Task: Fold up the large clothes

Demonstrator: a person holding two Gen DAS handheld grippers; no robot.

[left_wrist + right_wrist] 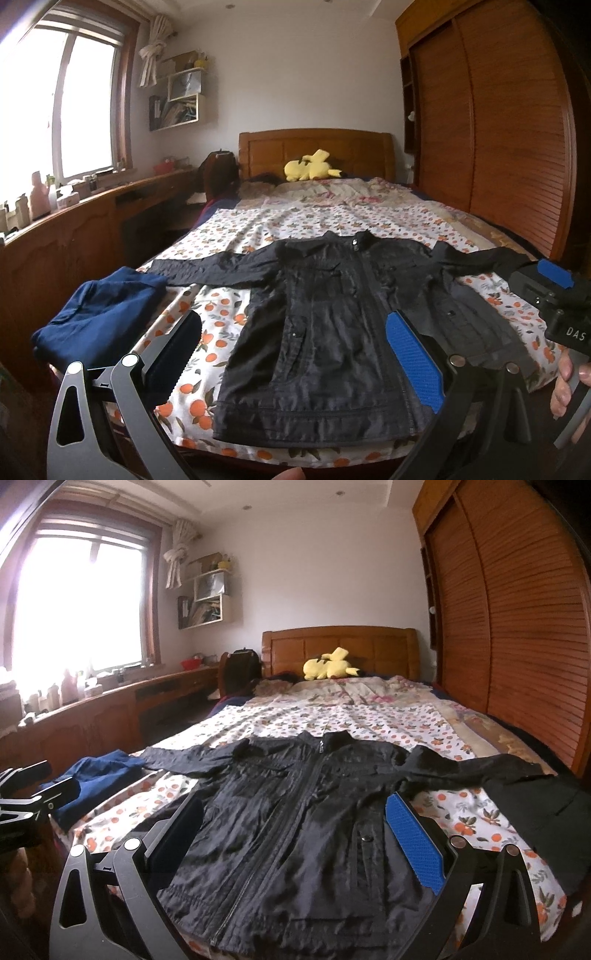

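Black and slightly shiny, the jacket [325, 332] is lying flat and face up on the bed [332, 218], zipped down the middle, its collar pointing toward the wooden headboard [314, 147] and its hem lying near the foot edge closest to us. We are seeing both sleeves stretching out sideways across the orange-patterned sheet [369, 720], one reaching toward the window side and the other toward the slatted wardrobe [517, 609]. We are holding the left gripper [295, 354] just above the lower part of the jacket with its jaws spread wide and nothing between them; its blue pad [413, 362] is showing on the right finger. The right gripper [295, 838] is hovering over the jacket's front in the same way, jaws wide apart and gripping nothing, and from the left wrist view we are catching it at the right edge with a hand [565, 384] wrapping around its handle. A folded dark blue garment [99, 314] is sitting on the window-side corner of the bed, close to the tip of one sleeve, though we cannot tell whether they are touching. A yellow plush toy [330, 666] is resting up by the headboard, well apart from the jacket.
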